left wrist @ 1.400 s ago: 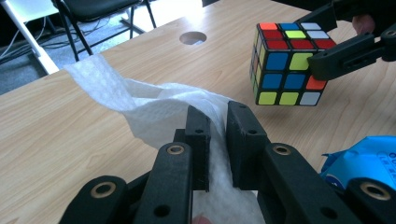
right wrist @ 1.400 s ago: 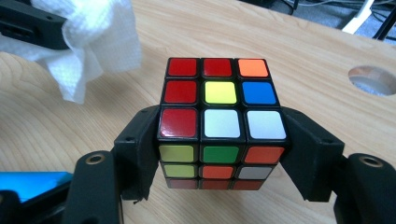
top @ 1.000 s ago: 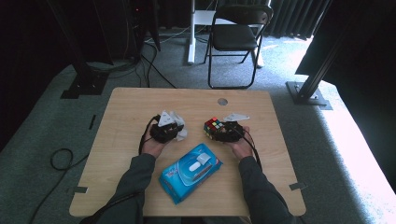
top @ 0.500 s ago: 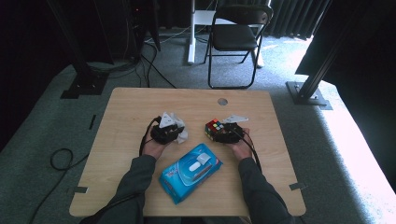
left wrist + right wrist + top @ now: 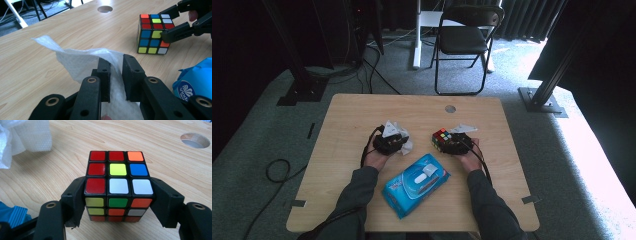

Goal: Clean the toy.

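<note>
Tissue [image 5: 82,58] sits pinched between the jaws of the left gripper [image 5: 115,72], its loose white corner lifting up and away ahead of the jaw tips over the wooden table [image 5: 50,32]. In the high view that gripper [image 5: 393,141] lies in the person's left hand with the tissue [image 5: 398,131] bunched at its front. Just to its right and nearer the person lies a blue wipes pack [image 5: 416,184]. Farther right, the right gripper [image 5: 117,195] clamps a puzzle cube [image 5: 117,182] by two opposite sides, the cube resting on the table between its jaws, a round hole [image 5: 195,140] in the tabletop beyond.
</note>
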The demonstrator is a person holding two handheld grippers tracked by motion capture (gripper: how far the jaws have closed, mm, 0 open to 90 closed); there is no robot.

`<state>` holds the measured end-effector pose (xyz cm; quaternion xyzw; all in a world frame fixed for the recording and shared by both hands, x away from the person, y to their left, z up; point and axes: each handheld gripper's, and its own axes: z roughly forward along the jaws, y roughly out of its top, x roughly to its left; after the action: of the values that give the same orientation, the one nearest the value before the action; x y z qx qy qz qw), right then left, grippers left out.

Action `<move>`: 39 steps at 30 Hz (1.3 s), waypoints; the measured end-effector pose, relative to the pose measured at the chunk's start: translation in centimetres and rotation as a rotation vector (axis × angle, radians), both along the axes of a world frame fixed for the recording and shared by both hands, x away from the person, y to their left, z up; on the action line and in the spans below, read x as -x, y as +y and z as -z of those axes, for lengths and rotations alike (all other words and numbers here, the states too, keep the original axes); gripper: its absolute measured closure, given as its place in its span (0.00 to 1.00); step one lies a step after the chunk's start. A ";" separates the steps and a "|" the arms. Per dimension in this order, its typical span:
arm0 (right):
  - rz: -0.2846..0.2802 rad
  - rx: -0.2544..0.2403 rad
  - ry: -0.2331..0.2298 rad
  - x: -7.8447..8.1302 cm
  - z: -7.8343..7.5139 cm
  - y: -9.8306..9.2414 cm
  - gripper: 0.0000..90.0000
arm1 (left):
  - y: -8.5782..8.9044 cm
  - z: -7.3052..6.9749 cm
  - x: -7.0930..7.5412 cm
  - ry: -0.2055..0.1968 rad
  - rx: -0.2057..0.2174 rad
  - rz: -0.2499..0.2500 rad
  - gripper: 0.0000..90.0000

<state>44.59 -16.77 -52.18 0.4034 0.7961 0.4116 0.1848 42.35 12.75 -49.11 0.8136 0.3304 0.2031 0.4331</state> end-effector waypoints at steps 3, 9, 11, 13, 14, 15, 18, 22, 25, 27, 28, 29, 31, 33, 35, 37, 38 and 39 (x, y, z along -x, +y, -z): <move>0.002 0.006 -0.003 0.1 0.0 0.0 0.38 | 0.0 0.0 0.0 0.002 0.001 -0.002 0.85; -0.002 0.016 -0.008 0.2 0.1 0.1 0.38 | 0.1 0.1 0.0 0.005 -0.005 -0.003 0.85; -0.019 0.022 -0.012 0.3 0.1 0.2 0.38 | 0.1 0.1 0.0 0.006 -0.007 -0.003 0.85; -0.021 0.019 -0.013 0.3 0.1 0.3 0.36 | 0.1 0.2 0.0 0.007 -0.007 -0.002 0.85; -0.019 0.016 -0.015 0.4 0.0 0.3 0.34 | 0.1 0.2 0.0 0.008 -0.007 -0.002 0.85; -0.018 0.013 -0.019 0.4 0.0 0.3 0.33 | 0.1 0.2 0.0 0.009 -0.007 -0.003 0.85; -0.017 0.014 -0.028 0.4 -0.2 0.2 0.31 | 0.1 0.2 0.0 0.010 -0.007 -0.004 0.84; -0.014 0.011 -0.034 0.6 -0.3 0.1 0.30 | 0.2 0.3 0.0 0.011 -0.009 -0.004 0.83; -0.020 0.000 -0.048 1.0 -0.6 0.2 0.29 | 0.2 0.6 -0.1 0.022 -0.011 -0.007 0.82; -0.021 -0.003 -0.055 1.1 -0.7 0.2 0.29 | 0.2 0.8 -0.1 0.031 -0.015 -0.005 0.81; -0.022 -0.007 -0.055 1.2 -0.7 0.1 0.29 | 0.2 0.9 -0.1 0.034 -0.017 -0.003 0.80; -0.021 -0.006 -0.057 1.2 -0.7 0.1 0.29 | 0.3 1.0 -0.1 0.039 -0.022 -0.003 0.79; -0.020 -0.007 -0.061 1.2 -0.7 -0.1 0.29 | 0.3 1.2 -0.2 0.051 -0.026 -0.004 0.77; -0.016 -0.009 -0.063 1.3 -0.8 -0.2 0.29 | 0.4 1.3 -0.2 0.060 -0.027 -0.008 0.71; -0.012 -0.022 -0.065 1.3 -1.0 -0.4 0.29 | 0.5 1.6 -0.3 0.085 -0.027 -0.016 0.65; -0.012 -0.026 -0.071 1.5 -1.1 -0.5 0.29 | 0.7 1.9 -0.5 0.114 -0.024 -0.020 0.61; -0.013 -0.027 -0.077 1.5 -1.2 -0.6 0.29 | 0.7 2.1 -0.5 0.128 -0.024 -0.020 0.59; -0.012 -0.026 -0.077 1.6 -1.2 -0.7 0.29 | 0.8 2.2 -0.5 0.135 -0.025 -0.020 0.57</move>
<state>43.02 -17.43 -50.95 0.3848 0.7853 0.4383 0.2077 42.85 13.56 -51.35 0.8275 0.3643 0.1564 0.3976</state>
